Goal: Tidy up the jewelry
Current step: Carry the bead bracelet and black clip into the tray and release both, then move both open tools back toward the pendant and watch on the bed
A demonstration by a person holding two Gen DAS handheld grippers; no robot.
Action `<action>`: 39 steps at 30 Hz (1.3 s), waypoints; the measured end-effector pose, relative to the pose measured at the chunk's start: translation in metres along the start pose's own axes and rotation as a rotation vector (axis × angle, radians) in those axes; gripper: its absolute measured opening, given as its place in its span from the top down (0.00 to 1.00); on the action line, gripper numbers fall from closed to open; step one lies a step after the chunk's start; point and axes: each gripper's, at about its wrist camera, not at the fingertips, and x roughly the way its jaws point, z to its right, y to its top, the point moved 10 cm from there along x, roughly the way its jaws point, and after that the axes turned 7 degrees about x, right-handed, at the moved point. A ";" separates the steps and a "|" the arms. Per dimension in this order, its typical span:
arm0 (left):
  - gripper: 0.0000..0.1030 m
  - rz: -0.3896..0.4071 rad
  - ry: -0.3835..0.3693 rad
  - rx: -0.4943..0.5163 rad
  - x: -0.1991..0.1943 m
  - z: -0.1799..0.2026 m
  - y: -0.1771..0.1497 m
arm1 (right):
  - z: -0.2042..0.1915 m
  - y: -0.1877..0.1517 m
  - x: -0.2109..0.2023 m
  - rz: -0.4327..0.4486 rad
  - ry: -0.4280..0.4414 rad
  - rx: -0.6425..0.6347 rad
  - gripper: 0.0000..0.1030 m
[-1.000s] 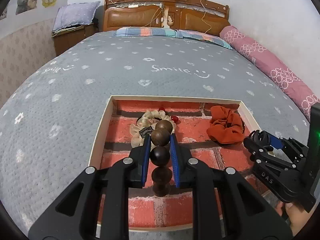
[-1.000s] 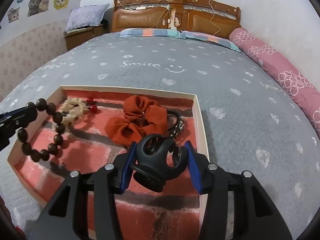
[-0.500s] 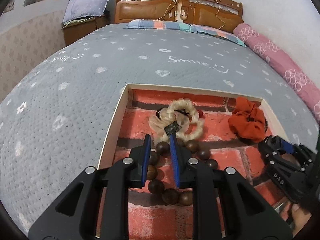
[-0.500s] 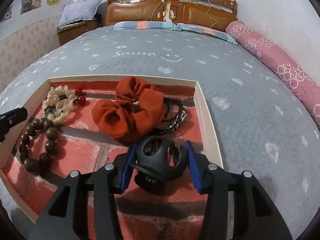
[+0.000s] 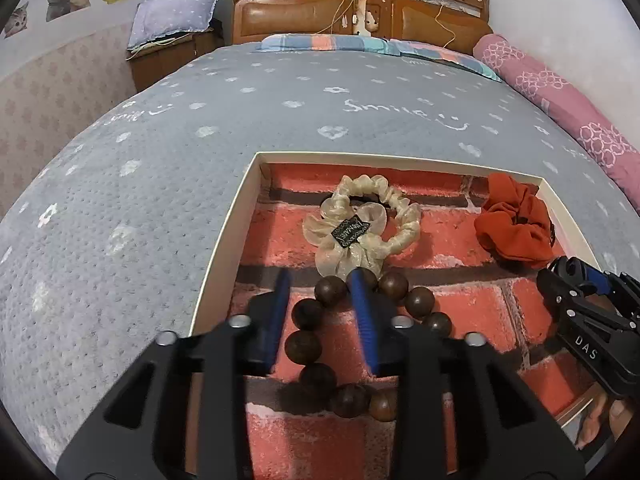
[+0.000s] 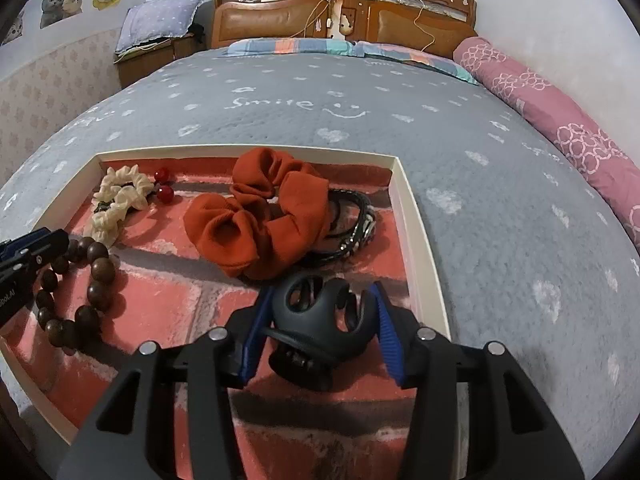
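A shallow cream-rimmed tray (image 5: 224,236) with a red brick-print floor lies on the grey bed. A brown wooden bead bracelet (image 5: 316,316) rests flat on the tray floor; it also shows in the right wrist view (image 6: 94,280). My left gripper (image 5: 320,280) is open, its fingers straddling the bracelet's near-left beads. My right gripper (image 6: 320,304) is shut on a black claw hair clip (image 6: 320,324), low over the tray's right side. A cream scrunchie (image 5: 360,220), an orange scrunchie (image 6: 260,220), red beads (image 6: 162,184) and a black braided bracelet (image 6: 356,224) lie in the tray.
The tray rim (image 6: 412,240) sits close right of my right gripper. Grey patterned bedspread (image 5: 280,100) surrounds the tray. A pink bolster (image 6: 560,120) lies along the right wall and a wooden headboard (image 5: 360,8) stands at the far end.
My left gripper lowered the bead bracelet onto the tray floor, then opened and let it go. My right gripper stayed shut on the hair clip and moved lower over the tray.
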 end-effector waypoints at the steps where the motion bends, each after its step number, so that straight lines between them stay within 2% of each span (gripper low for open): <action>1: 0.63 0.004 -0.003 -0.005 -0.001 -0.001 0.000 | 0.000 -0.001 -0.001 -0.004 0.002 0.001 0.45; 2: 0.59 0.006 -0.008 -0.011 -0.002 -0.001 0.001 | 0.001 -0.001 -0.003 -0.003 0.006 0.004 0.41; 7: 0.44 0.028 -0.028 -0.025 -0.013 0.001 0.005 | 0.004 0.003 -0.021 0.018 0.044 0.017 0.38; 9: 0.29 0.044 -0.013 -0.016 -0.022 0.004 0.007 | 0.005 0.005 -0.032 0.032 0.075 0.038 0.36; 10: 0.25 0.049 0.000 -0.013 -0.026 0.004 0.008 | 0.007 0.007 -0.037 0.043 0.077 0.043 0.33; 11: 0.21 0.055 0.010 -0.008 -0.031 0.006 0.009 | 0.008 0.008 -0.042 0.055 0.074 0.044 0.25; 14: 0.17 0.083 0.020 0.018 -0.052 0.014 0.016 | 0.011 0.009 -0.057 0.084 0.060 0.040 0.23; 17: 0.07 0.111 0.035 0.041 -0.078 0.021 0.021 | 0.011 0.005 -0.074 0.083 0.069 0.048 0.22; 19: 0.06 0.116 0.037 0.057 -0.095 0.024 0.021 | 0.011 0.000 -0.090 0.092 0.099 0.063 0.17; 21: 0.05 0.119 0.034 0.060 -0.110 0.026 0.021 | 0.010 -0.008 -0.109 0.098 0.115 0.056 0.17; 25: 0.05 0.120 0.015 0.053 -0.145 0.028 0.005 | 0.015 -0.027 -0.140 0.098 0.090 0.025 0.17; 30: 0.05 0.087 0.030 0.080 -0.168 0.017 -0.041 | 0.026 -0.055 -0.171 0.087 0.087 0.041 0.17; 36: 0.05 0.031 0.060 0.088 -0.177 -0.005 -0.093 | 0.042 -0.087 -0.193 0.075 0.057 0.060 0.17; 39: 0.05 0.011 0.059 0.074 -0.179 -0.017 -0.109 | 0.045 -0.104 -0.200 0.067 0.046 0.062 0.17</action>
